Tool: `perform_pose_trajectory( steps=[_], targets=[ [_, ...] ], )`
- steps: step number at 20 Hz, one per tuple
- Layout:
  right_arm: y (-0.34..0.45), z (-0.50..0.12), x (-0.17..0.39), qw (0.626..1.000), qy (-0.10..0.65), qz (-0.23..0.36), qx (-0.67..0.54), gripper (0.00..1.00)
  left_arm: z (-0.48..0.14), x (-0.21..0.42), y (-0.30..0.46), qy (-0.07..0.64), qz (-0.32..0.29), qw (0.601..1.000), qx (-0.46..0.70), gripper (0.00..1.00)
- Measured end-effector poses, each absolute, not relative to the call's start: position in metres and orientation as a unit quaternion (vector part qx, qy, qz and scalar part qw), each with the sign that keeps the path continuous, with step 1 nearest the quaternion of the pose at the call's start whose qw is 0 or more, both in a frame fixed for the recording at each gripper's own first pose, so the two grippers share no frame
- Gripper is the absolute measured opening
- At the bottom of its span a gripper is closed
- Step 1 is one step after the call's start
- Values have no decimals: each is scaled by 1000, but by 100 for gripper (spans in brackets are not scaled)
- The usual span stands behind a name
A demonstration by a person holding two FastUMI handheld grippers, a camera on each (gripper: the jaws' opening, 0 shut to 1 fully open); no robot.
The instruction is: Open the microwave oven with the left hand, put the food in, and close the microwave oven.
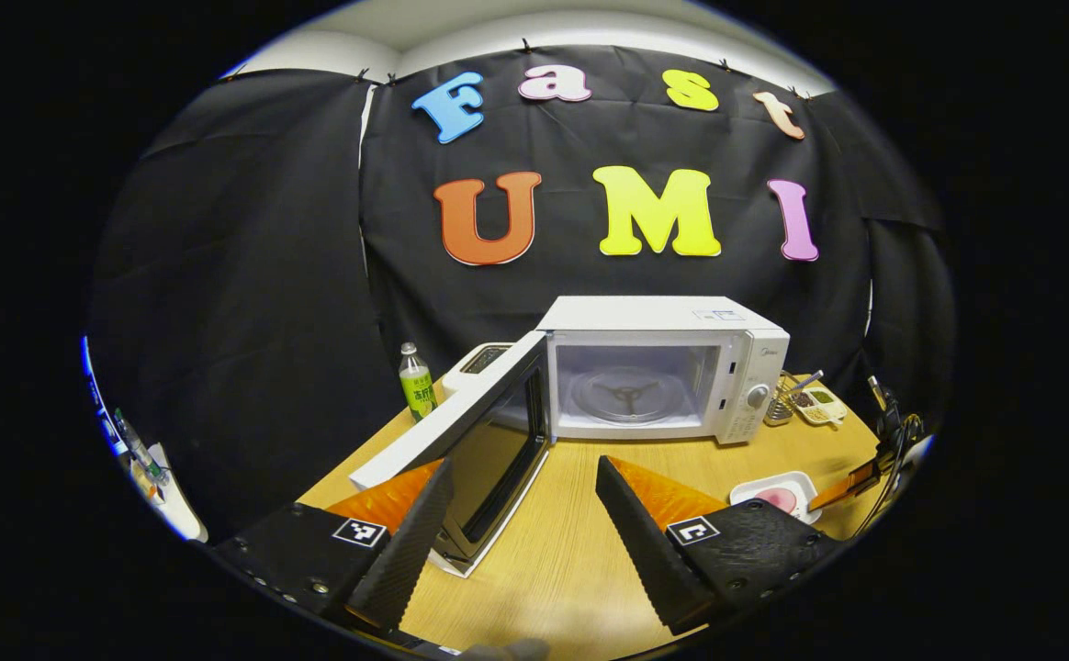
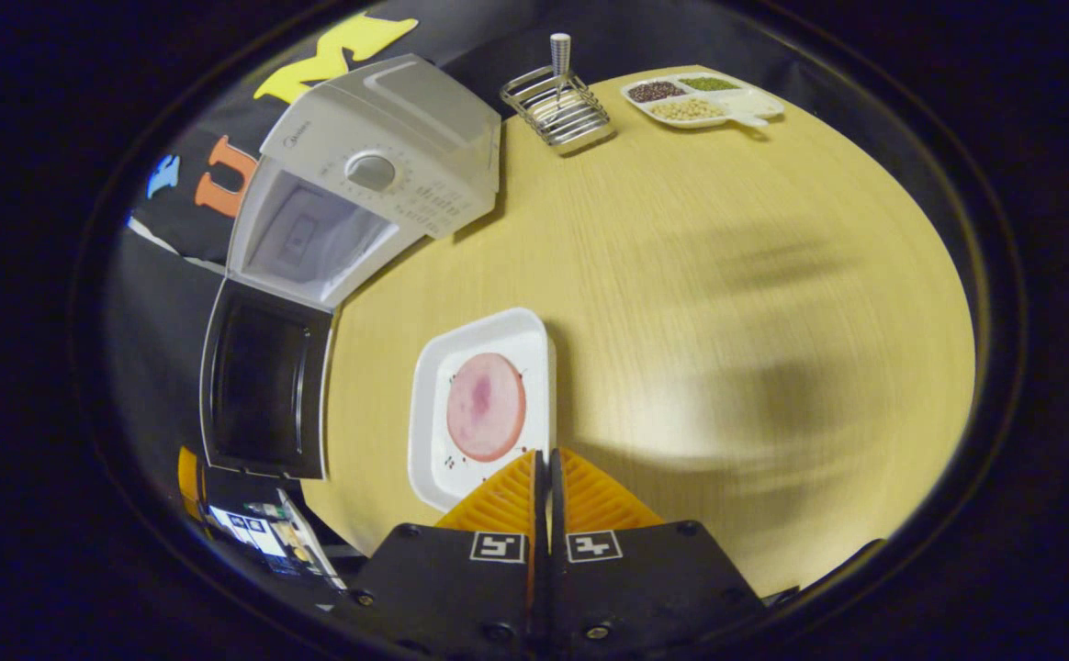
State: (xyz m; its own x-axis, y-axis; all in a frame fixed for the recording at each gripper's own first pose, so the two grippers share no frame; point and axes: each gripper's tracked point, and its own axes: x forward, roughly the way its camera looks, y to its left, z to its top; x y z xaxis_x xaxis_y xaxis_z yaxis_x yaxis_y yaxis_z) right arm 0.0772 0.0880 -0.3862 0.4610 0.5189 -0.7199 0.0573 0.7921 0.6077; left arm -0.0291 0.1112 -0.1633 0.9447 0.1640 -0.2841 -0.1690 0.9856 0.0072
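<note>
microwave [image 1: 663,367] at back of tabletop [image 1: 571,551], door [image 1: 461,431] swung wide, cavity bare but for turntable. food [image 2: 486,406] on white tray [image 2: 479,349], just ahead of right tongs [image 2: 548,477], tips together on tray's edge. left tongs [image 1: 525,487] spread apart, left tip by door. green bottle [image 1: 417,384] left of microwave; wire rack [image 2: 557,106], divided dish [image 2: 700,96] right.

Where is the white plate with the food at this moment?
In the right gripper view, the white plate lies on the wooden table, just ahead of the right gripper, near the open microwave door.
</note>
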Motion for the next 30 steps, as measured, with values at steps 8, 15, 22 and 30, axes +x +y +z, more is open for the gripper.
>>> perform_pose_trajectory(
  steps=[8,15,22,30],
  targets=[
    [164,-338,75,776,433,143,436,3,-145,-26,124,142,51,989,3,95],
    [231,-283,121,768,344,116,528,4,-122,-14,99,126,4,992,18,95],
    [297,-268,201,784,249,54,566,3,-132,-4,100,105,9,994,20,95],
    [353,-282,267,785,200,-29,586,3,-147,-13,137,117,56,991,28,95]
  ],
)
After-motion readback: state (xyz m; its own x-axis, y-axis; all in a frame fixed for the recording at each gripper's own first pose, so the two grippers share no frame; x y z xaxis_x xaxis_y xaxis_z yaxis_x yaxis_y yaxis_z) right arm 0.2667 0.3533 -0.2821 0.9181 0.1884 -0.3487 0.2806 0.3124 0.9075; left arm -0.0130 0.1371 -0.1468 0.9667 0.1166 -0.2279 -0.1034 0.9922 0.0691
